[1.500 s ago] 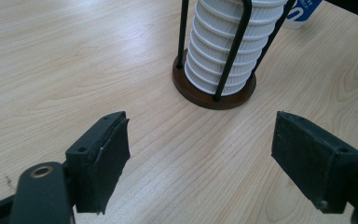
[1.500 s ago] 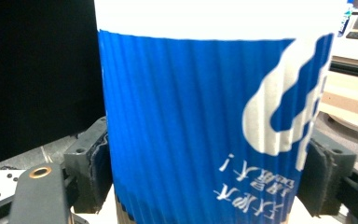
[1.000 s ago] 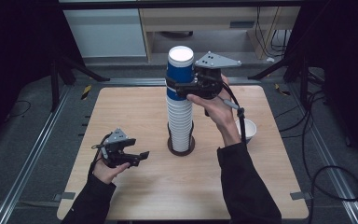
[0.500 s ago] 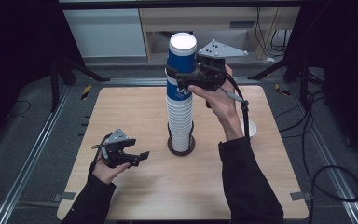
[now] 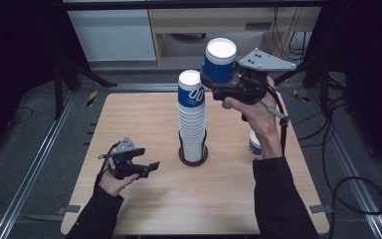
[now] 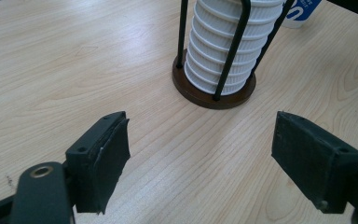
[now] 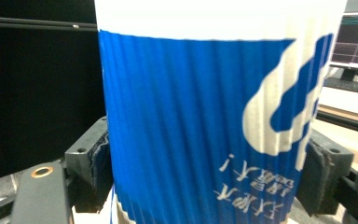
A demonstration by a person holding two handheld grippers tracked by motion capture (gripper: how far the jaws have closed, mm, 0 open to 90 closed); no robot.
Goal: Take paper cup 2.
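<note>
Your right gripper is clamped on a blue-and-white paper cup, upside down with its white base facing up, held in the air up and to the right of the stack of cups. In the right gripper view that cup sits squarely between the two black jaws, both pads pressed against its ribbed blue wall, printed text reading upside down. There's a clear gap between the held cup and the top of the stack, so they aren't touching.

The stack stands upright in a round dark holder near the middle of the wooden table, with thin black rods running up its sides. In the left gripper view you can see those rods hugging the ribbed white cups and the brown base ring flat on the wood.

Your left gripper is low at the left of the table, jaws spread wide with nothing between them, pointing toward the holder's base and well apart from it. Plenty of bare wood around it, and the near edge of the table is open too.

One more cup stands on the table to the right of the holder, partly hidden behind your right forearm, not far from the right edge.
</note>
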